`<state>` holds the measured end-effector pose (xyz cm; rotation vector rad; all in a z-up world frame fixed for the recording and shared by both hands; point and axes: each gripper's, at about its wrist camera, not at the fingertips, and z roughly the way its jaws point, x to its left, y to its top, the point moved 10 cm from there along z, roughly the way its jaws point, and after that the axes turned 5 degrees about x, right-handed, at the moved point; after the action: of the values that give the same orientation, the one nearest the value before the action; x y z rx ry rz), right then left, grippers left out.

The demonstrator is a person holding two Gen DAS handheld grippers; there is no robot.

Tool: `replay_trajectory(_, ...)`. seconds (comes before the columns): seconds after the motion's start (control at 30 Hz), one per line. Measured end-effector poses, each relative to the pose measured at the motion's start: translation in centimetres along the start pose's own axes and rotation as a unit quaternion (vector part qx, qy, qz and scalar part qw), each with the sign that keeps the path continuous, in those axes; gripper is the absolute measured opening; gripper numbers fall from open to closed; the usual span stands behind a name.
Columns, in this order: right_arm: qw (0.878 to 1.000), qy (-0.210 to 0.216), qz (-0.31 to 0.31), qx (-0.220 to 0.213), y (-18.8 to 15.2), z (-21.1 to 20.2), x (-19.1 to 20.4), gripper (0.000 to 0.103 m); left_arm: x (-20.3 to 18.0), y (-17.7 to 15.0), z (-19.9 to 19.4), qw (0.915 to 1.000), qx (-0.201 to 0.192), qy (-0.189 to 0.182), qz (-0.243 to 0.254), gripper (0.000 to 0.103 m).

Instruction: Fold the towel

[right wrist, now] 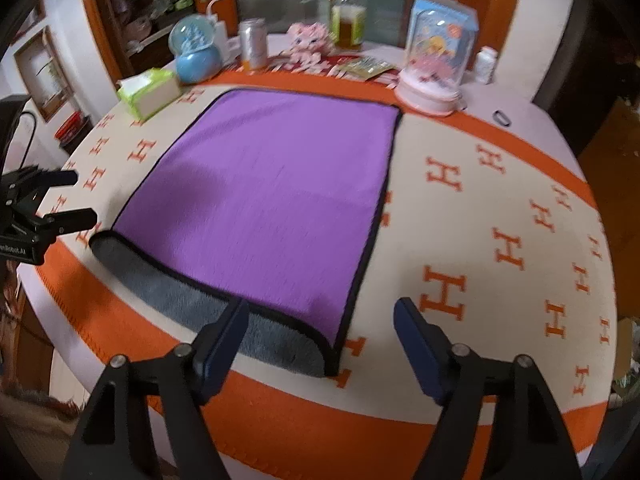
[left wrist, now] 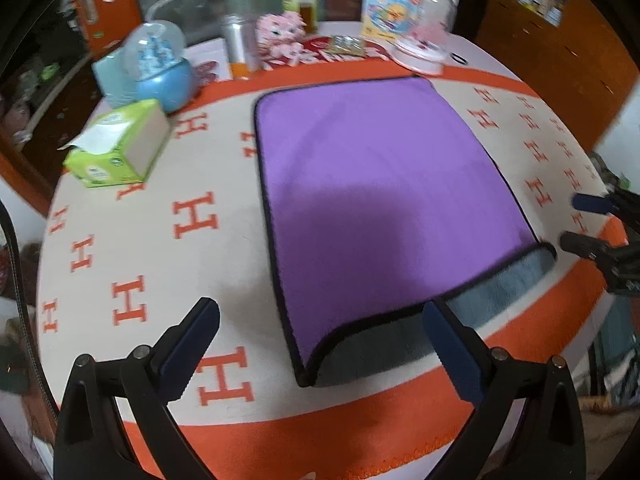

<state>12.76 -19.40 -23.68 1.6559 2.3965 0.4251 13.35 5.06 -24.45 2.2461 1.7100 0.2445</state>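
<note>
A purple towel (left wrist: 372,196) with black trim lies flat on the table, folded so its grey underside (left wrist: 400,340) shows along the near edge. It also shows in the right wrist view (right wrist: 276,200). My left gripper (left wrist: 320,344) is open and empty, hovering over the towel's near left corner. My right gripper (right wrist: 320,340) is open and empty over the near right corner. In the left view the right gripper (left wrist: 580,220) shows at the right edge; in the right view the left gripper (right wrist: 68,196) shows at the left edge.
The table wears a cream and orange H-pattern cloth (left wrist: 160,240). A green tissue box (left wrist: 116,144), a blue snow globe (left wrist: 160,68), a can (left wrist: 240,48), a pink plush (left wrist: 280,36), a bottle (left wrist: 302,0) and a pink domed globe (left wrist: 428,36) stand along the far edge.
</note>
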Motion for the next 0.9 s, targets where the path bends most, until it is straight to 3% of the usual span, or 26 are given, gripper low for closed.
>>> replay_trajectory(0.17,0.999,0.040,-0.012,0.024,-0.6,1.8,0.3,0.063,-0.6,-0.6,1.0,0.9991,0.016,-0.021,0.032,0.094)
replay_trajectory(0.5,0.994,0.083,-0.050,0.052,-1.5,3.3,1.1,0.051,-0.6,-1.5,2.8,0.9952,0.056,-0.062,0.052,0.067)
replay_trajectory(0.67,0.992,0.096,-0.063,0.060,-1.6,3.8,1.5,0.043,-0.4,-1.8,3.1,0.9933,0.063,-0.077,0.059,0.062)
replay_trajectory(0.73,0.991,0.102,-0.065,0.062,-1.6,3.9,1.5,0.041,-0.5,-2.1,3.3,0.9915,0.071,-0.088,0.064,0.052)
replay_trajectory(0.9,0.988,0.118,-0.068,0.071,-1.8,4.3,1.5,0.033,-0.7,-2.4,3.8,0.9868,0.089,-0.117,0.068,0.041)
